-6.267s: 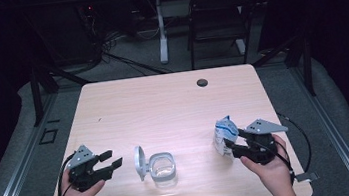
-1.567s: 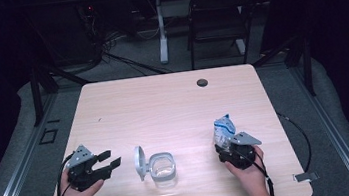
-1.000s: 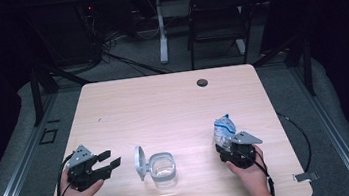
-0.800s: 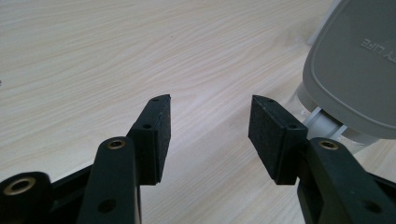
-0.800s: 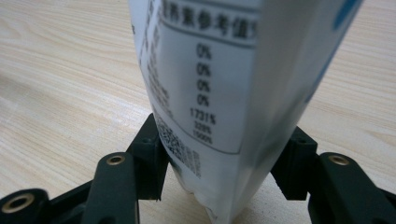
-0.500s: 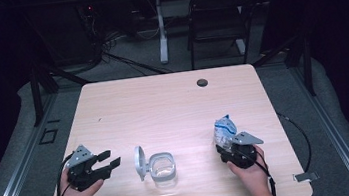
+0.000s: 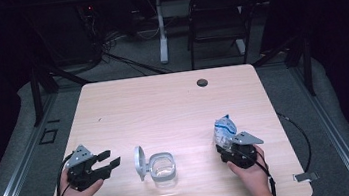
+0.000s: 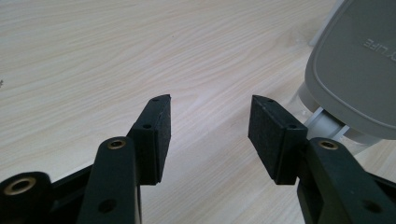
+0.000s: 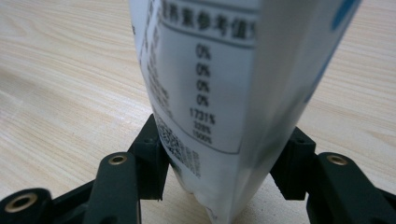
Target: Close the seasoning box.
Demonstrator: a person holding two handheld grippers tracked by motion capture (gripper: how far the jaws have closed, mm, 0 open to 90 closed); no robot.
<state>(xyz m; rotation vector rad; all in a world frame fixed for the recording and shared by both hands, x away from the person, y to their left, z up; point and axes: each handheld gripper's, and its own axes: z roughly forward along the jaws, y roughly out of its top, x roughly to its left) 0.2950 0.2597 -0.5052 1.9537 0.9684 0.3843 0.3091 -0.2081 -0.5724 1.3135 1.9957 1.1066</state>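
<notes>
We see a wooden table [image 7: 174,108] with a small clear jar [image 7: 163,167] near our edge. Its grey lid [image 7: 140,162] is flipped up and stands open on the jar's left side. So the jar is ready for something to go in.

Our right gripper [image 7: 227,146] is on the right side of the table. A white and blue bag [image 7: 223,129] stands upright between its two black jaws. In the right gripper view the bag [image 9: 224,93] sits right between the pads [image 9: 152,161], and they press on its sides near the bottom. We think the bag is being held, but it is not lifted yet. It looks like it rests on the table, well apart from the jar.

Our left gripper [image 7: 108,160] rests on the left, just beside the jar. Its jaws are spread wide with nothing between them. In the left gripper view the lid [image 8: 355,70] is close, but the pads [image 8: 273,135] do not touch it.

So the lid is open and the bag is grabbed. We guess the rest is to carry the bag over, pour it into the jar, and shut the lid.
</notes>
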